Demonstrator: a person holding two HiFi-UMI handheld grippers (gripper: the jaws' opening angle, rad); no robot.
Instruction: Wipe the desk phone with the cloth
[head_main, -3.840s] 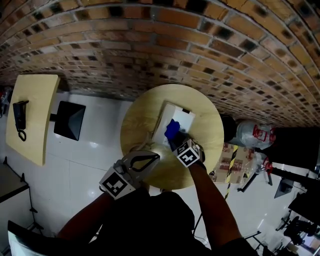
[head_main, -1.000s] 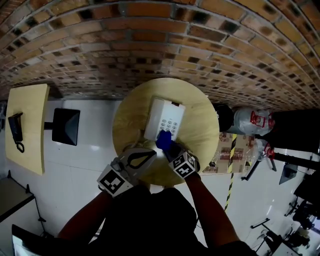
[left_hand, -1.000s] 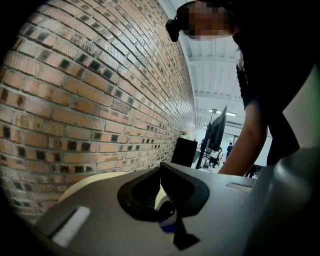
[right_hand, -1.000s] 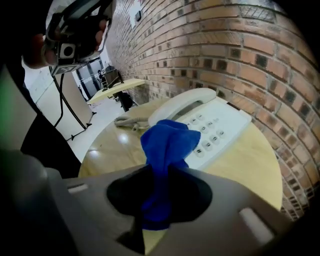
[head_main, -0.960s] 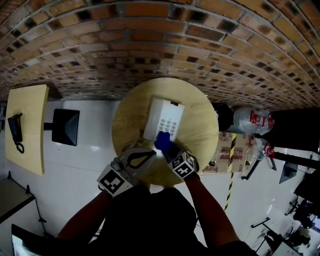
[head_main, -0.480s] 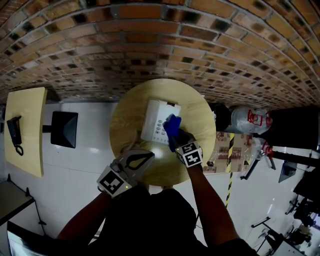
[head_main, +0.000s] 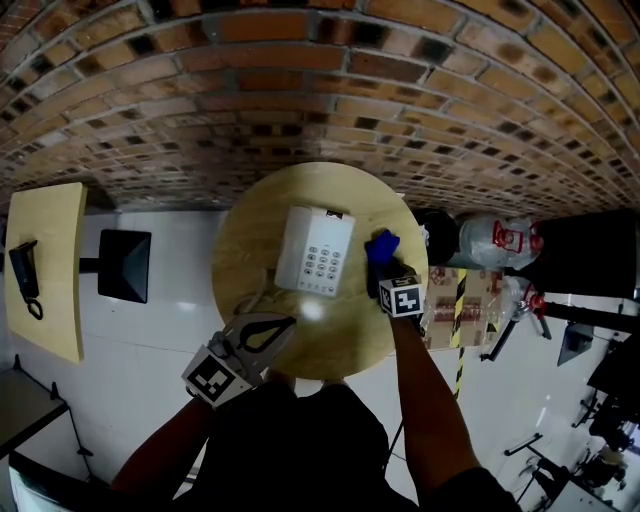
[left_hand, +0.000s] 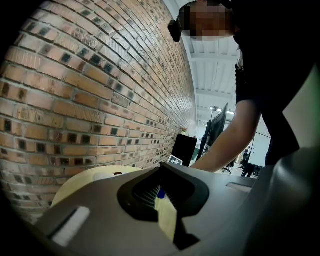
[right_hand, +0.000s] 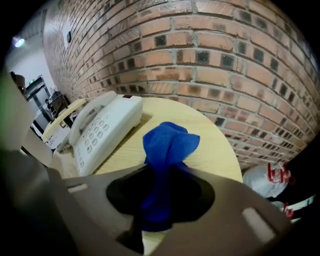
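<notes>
Clamping a bunched blue cloth (head_main: 381, 245) in the right hand-held gripper (head_main: 382, 265), with the jaws just eased a touch wider and the fabric pinched between them, tufted up out of the tips. Poised with it over the right part of the round wooden worktop (head_main: 350, 345), just beside the right edge of the white desk phone (head_main: 314, 252) and apart from it. Cannot tell whether touching the wood or just above it. Lying flat near the middle of the worktop, that phone: keypad up, handset cradled along its left side, cord trailing toward the near-left rim. Holding the left hand-held gripper (head_main: 286, 322) low at that near-left rim, clenched on nothing, tips pointed toward the phone but short of it. Beyond the worktop, a brick wall (head_main: 320, 90) and white floor tiles (head_main: 180, 300). Off at far left, a second pale table (head_main: 45, 270) with a dark handset (head_main: 20, 272) on it.
</notes>
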